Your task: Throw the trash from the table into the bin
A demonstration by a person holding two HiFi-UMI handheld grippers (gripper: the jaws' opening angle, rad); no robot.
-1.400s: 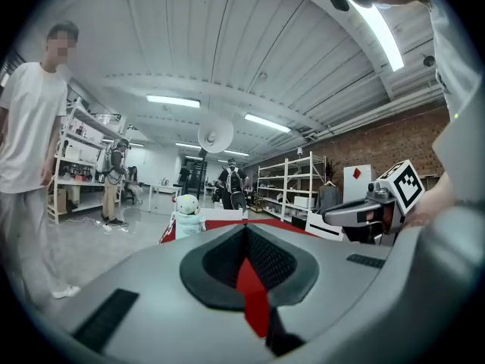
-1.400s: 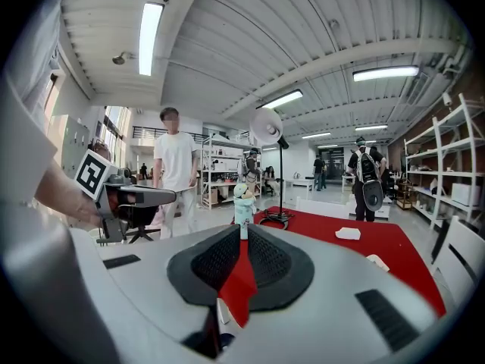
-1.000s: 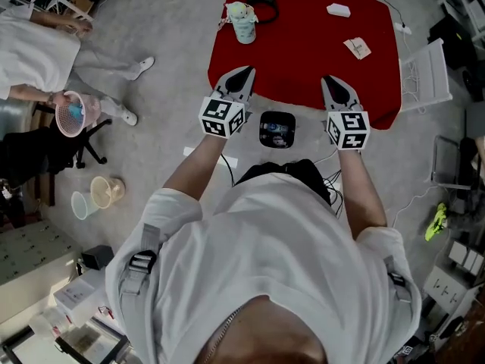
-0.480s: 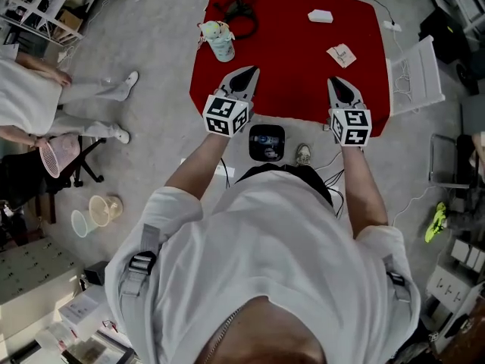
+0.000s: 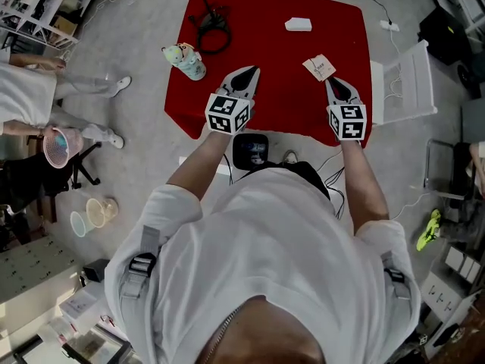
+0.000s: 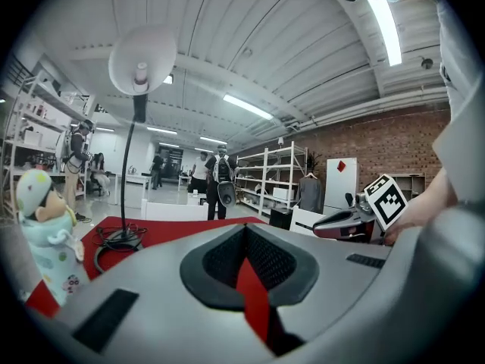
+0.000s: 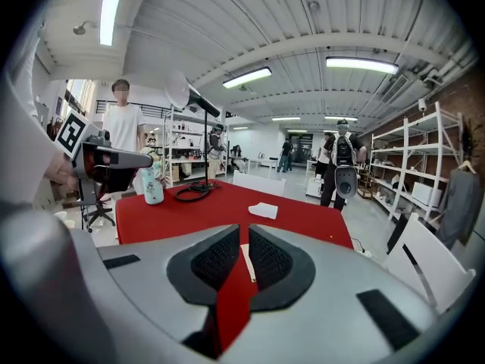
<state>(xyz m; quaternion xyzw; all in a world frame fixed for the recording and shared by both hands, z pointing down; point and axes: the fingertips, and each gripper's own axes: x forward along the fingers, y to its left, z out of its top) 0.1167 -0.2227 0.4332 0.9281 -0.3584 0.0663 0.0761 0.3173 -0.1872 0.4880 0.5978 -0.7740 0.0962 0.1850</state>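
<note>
A red table (image 5: pixel 265 51) carries a crumpled white paper (image 5: pixel 298 25) at the back and a beige card (image 5: pixel 320 67) near the right front. My right gripper (image 5: pixel 339 86) hovers just short of the card, its jaws a narrow slit apart with nothing in them. Through that slit in the right gripper view (image 7: pixel 244 233) the card (image 7: pixel 244 260) shows, with the white paper (image 7: pixel 263 210) beyond. My left gripper (image 5: pixel 244 76) is shut and empty over the table's front middle (image 6: pixel 244 230). A pink mesh basket (image 5: pixel 54 146) is at the far left, beside a seated person.
A bottle with a doll-shaped cap (image 5: pixel 187 59) and a lamp base with coiled cable (image 5: pixel 212 32) stand on the table's left. A white chair (image 5: pixel 402 82) is at the table's right. Two more baskets (image 5: pixel 95 212) sit on the floor at left.
Both grippers have moved forward from in front of the table to over its front part. The right one has come close to the beige card. Neither jaw opening has changed.
</note>
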